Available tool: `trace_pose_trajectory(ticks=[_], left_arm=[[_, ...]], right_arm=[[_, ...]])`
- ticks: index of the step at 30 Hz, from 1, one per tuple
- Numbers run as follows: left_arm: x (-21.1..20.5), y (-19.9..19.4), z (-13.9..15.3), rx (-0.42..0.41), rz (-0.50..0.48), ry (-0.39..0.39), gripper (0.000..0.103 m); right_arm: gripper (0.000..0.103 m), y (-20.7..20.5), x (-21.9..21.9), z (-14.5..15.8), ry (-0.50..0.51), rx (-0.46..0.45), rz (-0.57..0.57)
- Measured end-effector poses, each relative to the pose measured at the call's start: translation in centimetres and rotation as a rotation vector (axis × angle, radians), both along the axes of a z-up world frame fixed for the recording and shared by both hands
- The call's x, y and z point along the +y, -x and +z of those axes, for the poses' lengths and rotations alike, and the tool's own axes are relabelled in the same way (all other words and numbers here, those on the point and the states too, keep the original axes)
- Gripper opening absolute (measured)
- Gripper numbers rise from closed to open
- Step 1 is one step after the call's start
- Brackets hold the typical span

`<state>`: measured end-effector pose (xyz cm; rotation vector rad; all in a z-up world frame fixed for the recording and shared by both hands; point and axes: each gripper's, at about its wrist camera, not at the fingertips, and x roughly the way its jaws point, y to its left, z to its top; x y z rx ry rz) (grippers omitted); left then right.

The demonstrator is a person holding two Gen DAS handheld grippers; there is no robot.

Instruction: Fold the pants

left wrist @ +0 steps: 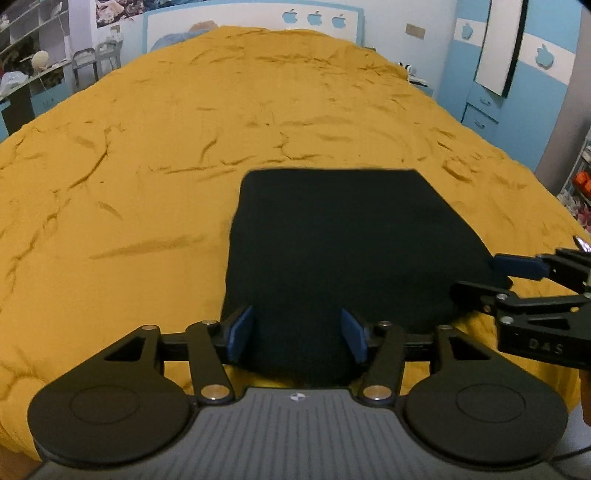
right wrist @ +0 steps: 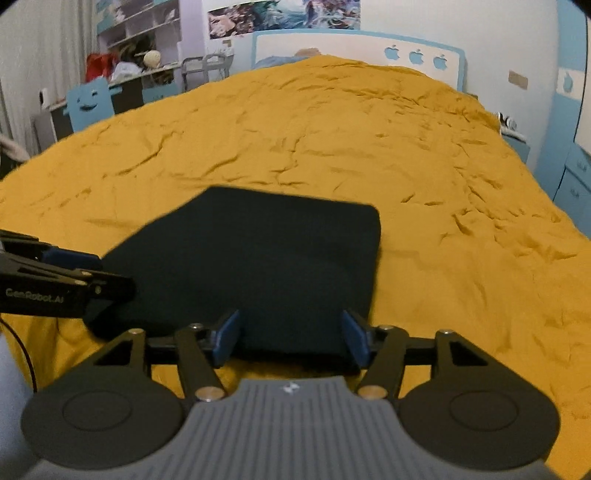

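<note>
The black pants (left wrist: 343, 243) lie folded into a flat, roughly square stack on the yellow bedspread (left wrist: 147, 166), near the bed's front edge. My left gripper (left wrist: 297, 336) is open over the stack's near left part, its blue pads apart. My right gripper (right wrist: 291, 338) is open over the stack's near right part (right wrist: 266, 258). Each gripper shows in the other's view: the right one (left wrist: 491, 275) at the stack's right edge, the left one (right wrist: 107, 275) at its left edge. Neither holds cloth.
The wrinkled yellow bedspread (right wrist: 424, 184) covers the whole bed. A white and blue headboard (left wrist: 321, 18) stands at the far end. Shelves and a desk (right wrist: 140, 48) stand to the left, blue cabinets (left wrist: 517, 92) to the right.
</note>
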<state>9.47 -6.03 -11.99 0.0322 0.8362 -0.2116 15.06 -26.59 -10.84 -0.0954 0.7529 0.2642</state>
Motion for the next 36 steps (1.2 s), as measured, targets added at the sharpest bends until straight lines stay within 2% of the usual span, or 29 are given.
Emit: trace_pose_trajectory(ticks=[5, 10, 14, 15, 16, 17, 18, 19, 20, 22, 24, 27, 30, 36], left_arm=[[0.2, 0.0, -1.8, 0.014, -0.005, 0.007, 0.066], [-0.4, 0.8, -1.4, -0.015, -0.025, -0.040, 0.066], [-0.2, 1.7, 2.1, -0.071, -0.017, -0.038, 0.066], [-0.2, 2.0, 3.2, -0.092, -0.007, -0.044, 0.066], [-0.2, 2.4, 4.6, -0.122, 0.004, -0.049, 0.068], [-0.1, 2.9, 5.7, -0.148, 0.013, -0.048, 0.074], [-0.1, 3.6, 7.1, -0.186, 0.030, -0.052, 0.078], [-0.2, 4.3, 8.3, -0.226, 0.044, -0.056, 0.088], [-0.3, 5.3, 9.5, -0.274, 0.057, -0.060, 0.093], [-0.6, 6.9, 11.1, -0.345, 0.075, -0.069, 0.095], [-0.9, 8.3, 12.4, -0.378, 0.091, -0.072, 0.095], [-1.3, 9.9, 13.0, -0.391, 0.121, -0.059, 0.095], [-1.5, 10.5, 12.4, -0.371, 0.140, -0.069, 0.096], [-1.4, 11.0, 9.8, -0.268, 0.152, -0.094, 0.096]], right_arm=[[0.058, 0.1, 0.6, -2.3, 0.033, 0.017, -0.008], [0.058, -0.1, 1.1, -2.0, 0.065, 0.011, -0.003], [0.057, -0.1, -0.1, 1.4, 0.017, -0.012, -0.025], [0.058, 0.1, -0.4, 2.6, -0.002, -0.027, -0.033], [0.064, 0.3, -0.8, 3.9, -0.024, -0.049, -0.040], [0.074, 0.8, -1.0, 5.3, -0.041, -0.076, -0.049], [0.078, 1.5, -1.1, 6.7, -0.049, -0.107, -0.061], [0.082, 2.2, -1.2, 8.0, -0.055, -0.141, -0.066], [0.082, 3.2, -1.2, 9.4, -0.066, -0.176, -0.061], [0.082, 4.9, -1.2, 11.3, -0.088, -0.222, -0.048], [0.082, 6.7, -1.0, 12.6, -0.102, -0.248, -0.050], [0.082, 9.2, -0.6, 13.5, -0.116, -0.278, -0.076], [0.082, 11.4, -0.3, 13.2, -0.127, -0.278, -0.098], [0.082, 14.4, 0.3, 11.0, -0.124, -0.233, -0.122]])
